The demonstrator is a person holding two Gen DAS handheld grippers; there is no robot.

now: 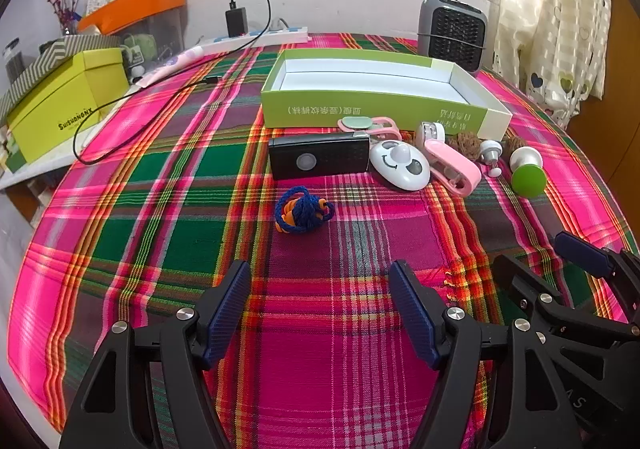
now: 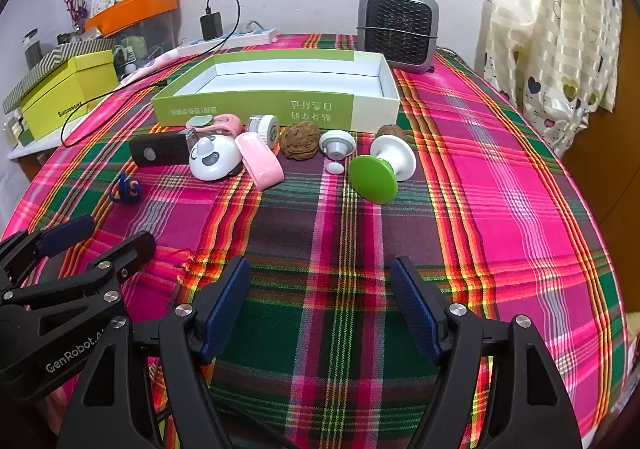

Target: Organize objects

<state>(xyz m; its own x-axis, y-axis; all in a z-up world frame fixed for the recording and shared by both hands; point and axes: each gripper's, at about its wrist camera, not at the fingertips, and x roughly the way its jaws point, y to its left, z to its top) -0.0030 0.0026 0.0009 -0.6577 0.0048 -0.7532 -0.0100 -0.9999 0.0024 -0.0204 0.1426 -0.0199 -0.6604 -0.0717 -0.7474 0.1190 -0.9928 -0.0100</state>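
Left gripper (image 1: 320, 313) spread wide, empty, near side of green tray box (image 1: 376, 105). Blue-orange cord toy (image 1: 303, 211) before box, left. Black device (image 1: 319, 157), panda gadget (image 1: 399, 165), pink clip (image 1: 454, 168), green-capped knob (image 1: 528, 173) line box front. Right gripper (image 2: 320, 313) wide, empty.

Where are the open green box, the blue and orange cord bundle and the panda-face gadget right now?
open green box (image 1: 320, 109): left wrist view, on its green front wall.
blue and orange cord bundle (image 1: 303, 212): left wrist view, on the middle of the blue cord.
panda-face gadget (image 2: 216, 163): right wrist view, on its white top shell.
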